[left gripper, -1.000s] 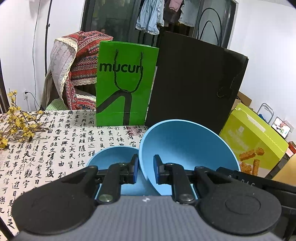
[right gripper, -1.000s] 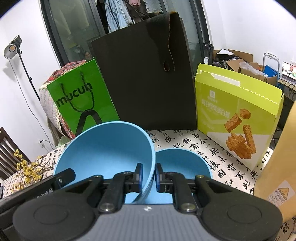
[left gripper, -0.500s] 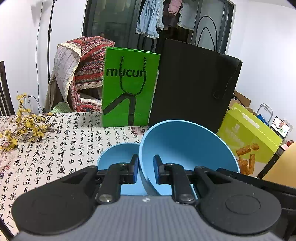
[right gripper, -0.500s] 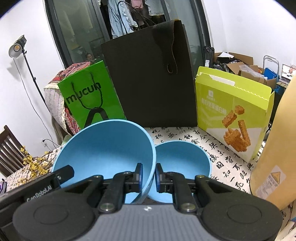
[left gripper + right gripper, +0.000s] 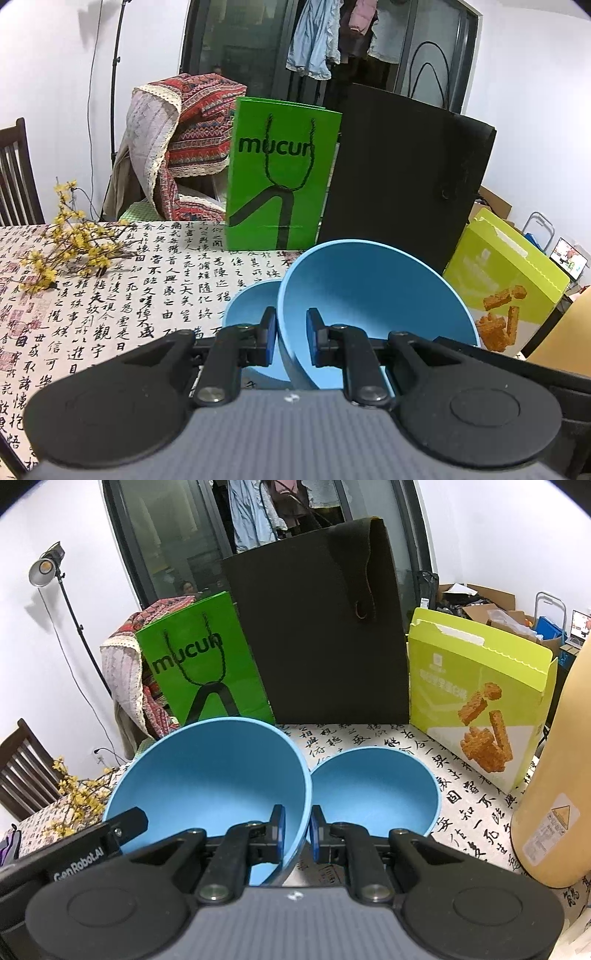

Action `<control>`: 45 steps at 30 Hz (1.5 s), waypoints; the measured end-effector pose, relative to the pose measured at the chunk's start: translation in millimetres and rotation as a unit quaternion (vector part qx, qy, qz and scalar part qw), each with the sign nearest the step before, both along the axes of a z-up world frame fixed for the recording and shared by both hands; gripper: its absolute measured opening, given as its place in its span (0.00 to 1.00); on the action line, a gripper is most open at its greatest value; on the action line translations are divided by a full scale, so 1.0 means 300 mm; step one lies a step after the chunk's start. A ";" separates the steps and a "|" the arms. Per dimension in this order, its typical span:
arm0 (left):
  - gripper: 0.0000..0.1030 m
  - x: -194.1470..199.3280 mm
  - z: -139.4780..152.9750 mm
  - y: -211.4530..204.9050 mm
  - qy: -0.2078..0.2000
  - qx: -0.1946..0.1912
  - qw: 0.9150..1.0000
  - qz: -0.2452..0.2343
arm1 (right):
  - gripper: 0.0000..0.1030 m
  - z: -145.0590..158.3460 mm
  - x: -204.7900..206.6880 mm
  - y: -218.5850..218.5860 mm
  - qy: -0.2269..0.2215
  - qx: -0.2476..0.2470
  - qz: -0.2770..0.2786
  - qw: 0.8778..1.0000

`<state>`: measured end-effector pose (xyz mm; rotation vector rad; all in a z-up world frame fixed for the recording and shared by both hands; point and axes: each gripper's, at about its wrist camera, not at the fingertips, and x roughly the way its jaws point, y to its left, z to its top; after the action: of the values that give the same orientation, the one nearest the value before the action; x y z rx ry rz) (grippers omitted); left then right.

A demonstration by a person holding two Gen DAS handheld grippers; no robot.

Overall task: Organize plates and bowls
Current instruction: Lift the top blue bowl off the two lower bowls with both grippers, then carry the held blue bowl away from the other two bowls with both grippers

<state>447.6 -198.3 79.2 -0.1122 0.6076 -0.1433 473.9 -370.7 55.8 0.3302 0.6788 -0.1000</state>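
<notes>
- Left tool [image 5: 290,341]: jaws narrow, clamped on the left rim of the large blue bowl [image 5: 373,295], which is tilted above the worktop [image 5: 110,295].
- Right tool [image 5: 295,829]: narrow too, clamped on the same bowl's right rim.
- Small blue bowl [image 5: 373,790] sits on the worktop just beside the large one.
- Left view only: yellow flower sprigs [image 5: 70,243] at far left.
- Right view only: tan bag [image 5: 554,782] at near right.
- Both views: green bag [image 5: 280,173], black bag [image 5: 317,638], snack box [image 5: 476,698] along the far edge.
</notes>
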 end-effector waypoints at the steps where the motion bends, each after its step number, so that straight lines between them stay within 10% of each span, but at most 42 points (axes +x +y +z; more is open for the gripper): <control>1: 0.17 -0.002 -0.001 0.005 0.000 0.001 1.000 0.002 | 0.13 0.000 0.000 0.006 0.000 0.000 0.002 1.000; 45: 0.17 -0.179 0.028 0.300 -0.020 0.009 0.996 0.084 | 0.13 0.034 -0.069 0.310 -0.016 -0.001 0.079 0.997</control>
<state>394.0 -108.3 87.6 -0.1425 0.5575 0.0224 453.1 -277.8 66.1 0.2743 0.6709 0.0544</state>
